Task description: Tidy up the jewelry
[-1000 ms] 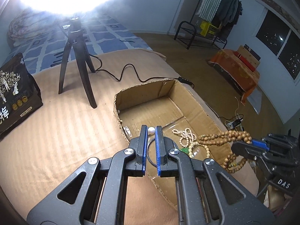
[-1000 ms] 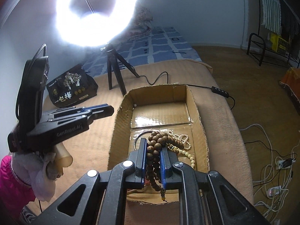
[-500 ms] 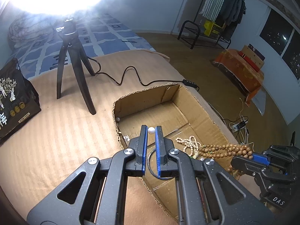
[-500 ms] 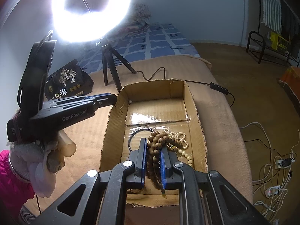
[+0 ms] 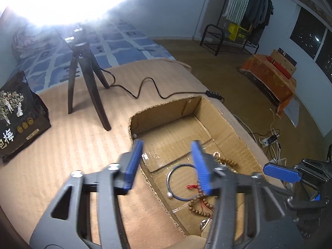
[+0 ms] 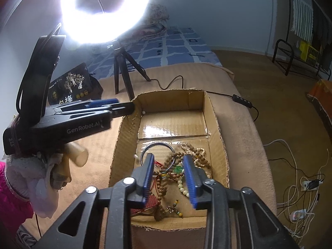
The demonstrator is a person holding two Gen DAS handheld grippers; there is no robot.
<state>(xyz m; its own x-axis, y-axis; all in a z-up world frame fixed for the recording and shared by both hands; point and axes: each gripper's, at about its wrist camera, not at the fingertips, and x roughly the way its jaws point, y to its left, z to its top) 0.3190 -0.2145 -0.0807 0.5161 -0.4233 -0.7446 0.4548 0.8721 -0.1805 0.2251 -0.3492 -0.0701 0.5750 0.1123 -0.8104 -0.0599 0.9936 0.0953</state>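
An open cardboard box (image 5: 166, 108) (image 6: 211, 120) sits on the tan blanket. My left gripper (image 5: 167, 147) hovers over its near left corner, jaws opening, nothing between them. Below it a thin metal bangle (image 5: 168, 181) with a pearl end lies on the box floor. My right gripper (image 6: 168, 158) hangs over the box's near end, jaws also opening, pads clear of everything. Under it a brown wooden bead necklace (image 6: 166, 164) lies heaped beside the bangle (image 6: 145, 151), a cream bead strand (image 6: 193, 150) and a green charm (image 6: 178, 169).
A ring light on a black tripod (image 5: 89, 87) stands behind the box, its cable (image 5: 145, 87) trailing past the far rim. A black printed bag (image 5: 16, 112) sits at the left. A gloved hand (image 6: 31, 176) holds the left gripper. Power strips and cords (image 6: 300, 186) lie on the floor at right.
Both grippers' jaws have opened. The bangle dropped from the left gripper and the wooden bead necklace fell from the right gripper; both now lie in the box.
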